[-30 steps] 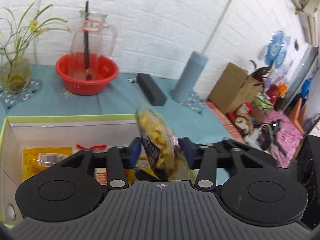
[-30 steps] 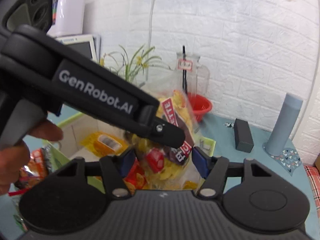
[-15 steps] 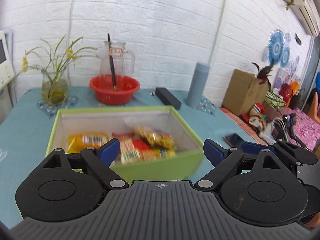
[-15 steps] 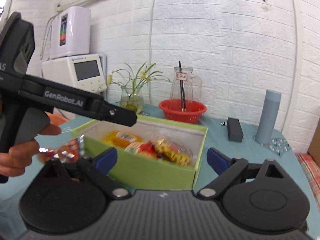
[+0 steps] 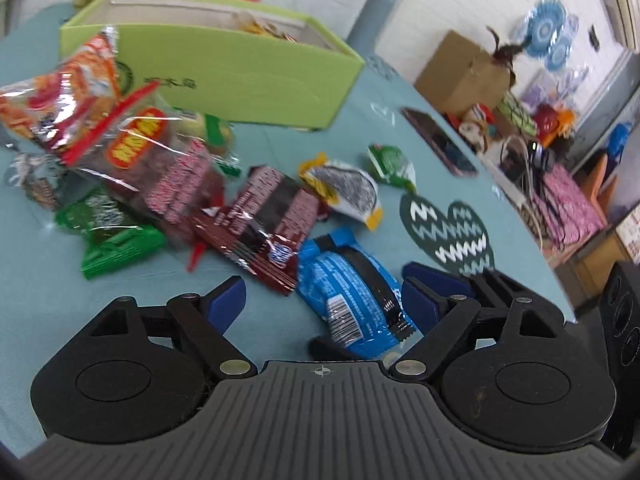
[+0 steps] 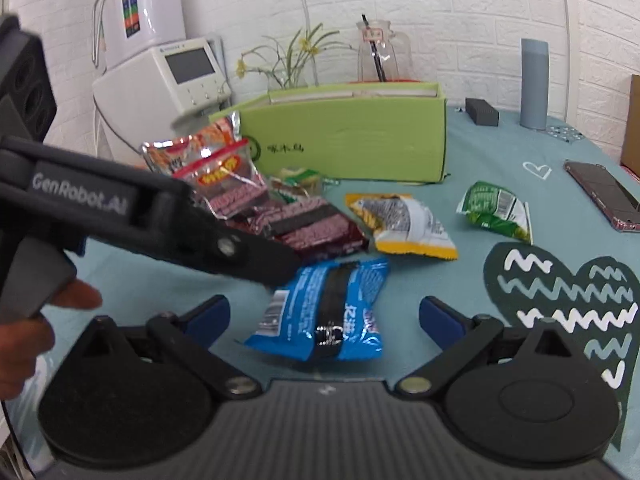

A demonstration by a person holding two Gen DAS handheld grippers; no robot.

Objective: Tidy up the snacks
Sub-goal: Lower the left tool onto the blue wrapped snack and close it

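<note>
A green box (image 5: 224, 60) (image 6: 352, 140) stands on the teal table. Several snack packs lie loose in front of it. A blue pack (image 5: 348, 292) (image 6: 324, 312) lies nearest. My left gripper (image 5: 324, 300) is open, low over the table, with the blue pack between its jaws toward the right jaw. My right gripper (image 6: 324, 316) is open and hovers around the same blue pack. A dark red pack (image 5: 268, 224) (image 6: 312, 228), a yellow-edged pack (image 5: 344, 192) (image 6: 400, 220), small green packs (image 5: 390, 164) (image 6: 496, 208) and a red-orange pile (image 5: 80, 100) (image 6: 208, 160) lie beyond. The left gripper's body (image 6: 120, 216) crosses the right wrist view.
A dark heart mat (image 5: 448, 232) (image 6: 560, 292) and a phone (image 5: 440, 140) (image 6: 604, 196) lie to the right. A grey cylinder (image 6: 534, 84), black block (image 6: 482, 111), glass jug (image 6: 380, 56), flower vase (image 6: 292, 60) and white appliance (image 6: 160, 60) stand behind. A cardboard box (image 5: 464, 68) sits off the table.
Both grippers let go of their snack packs into the green box, opened, pulled back and dropped low over the loose packs, now around the blue pack.
</note>
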